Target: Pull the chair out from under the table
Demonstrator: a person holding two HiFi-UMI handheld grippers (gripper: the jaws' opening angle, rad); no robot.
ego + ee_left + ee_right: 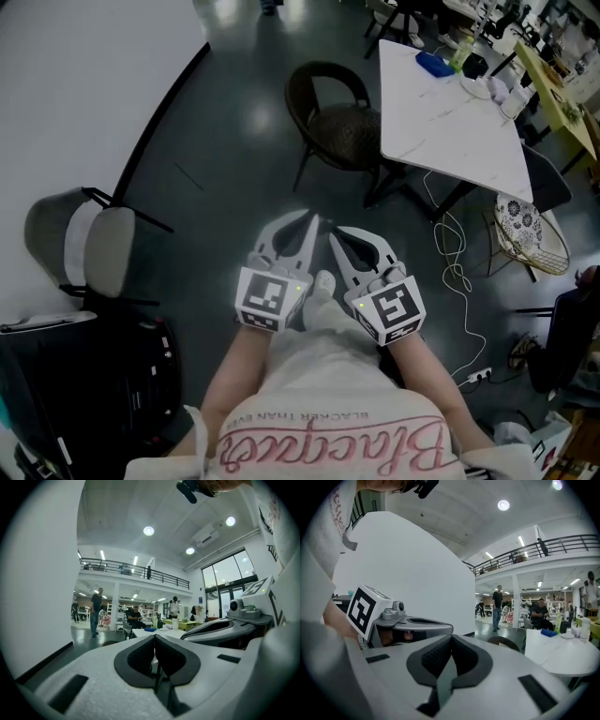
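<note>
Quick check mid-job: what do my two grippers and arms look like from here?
Both the left gripper and the right gripper are pale grey shells with tapering fingers lined in black padding. Each carries a white cube printed with black square markers. No cables show on them. The forearms are bare; the person wears a white shirt with pink script lettering.

White pink-lettered shirt (328, 412), grey left gripper (310, 219), grey right gripper (334, 232)
</note>
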